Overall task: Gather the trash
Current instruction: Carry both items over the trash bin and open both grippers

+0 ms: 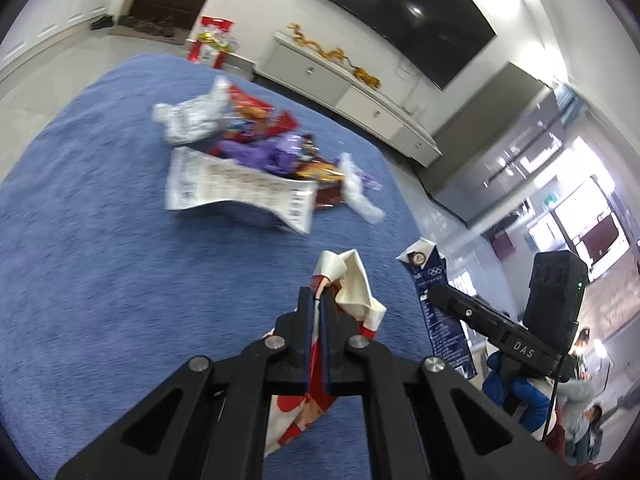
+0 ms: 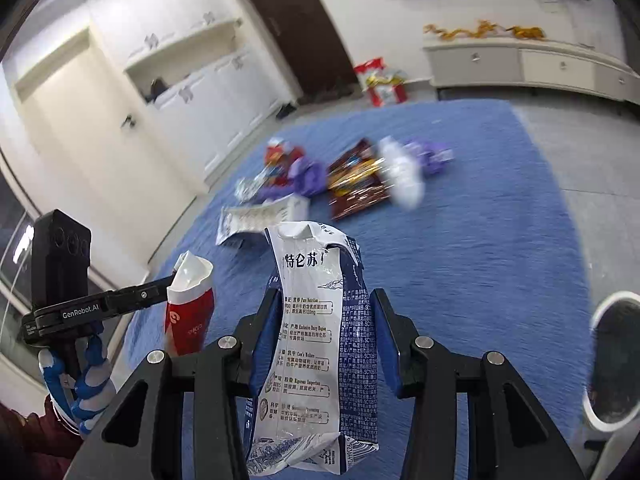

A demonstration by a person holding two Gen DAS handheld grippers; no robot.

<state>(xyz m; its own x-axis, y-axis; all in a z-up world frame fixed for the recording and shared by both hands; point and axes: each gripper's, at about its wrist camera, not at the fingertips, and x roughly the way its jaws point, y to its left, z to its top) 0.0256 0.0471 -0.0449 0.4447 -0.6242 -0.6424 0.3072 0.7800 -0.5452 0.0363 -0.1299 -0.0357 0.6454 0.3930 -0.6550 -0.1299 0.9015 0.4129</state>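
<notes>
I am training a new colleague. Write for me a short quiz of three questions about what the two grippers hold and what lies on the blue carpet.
1. True or false: the left gripper is shut on a red and white wrapper.
2. What does the right gripper hold? A) a milk carton B) a glass bottle C) a spoon
3. Fill in: the trash pile lies on the blue ____.

Key: 1 true; 2 A, the crushed milk carton; 3 carpet.
</notes>
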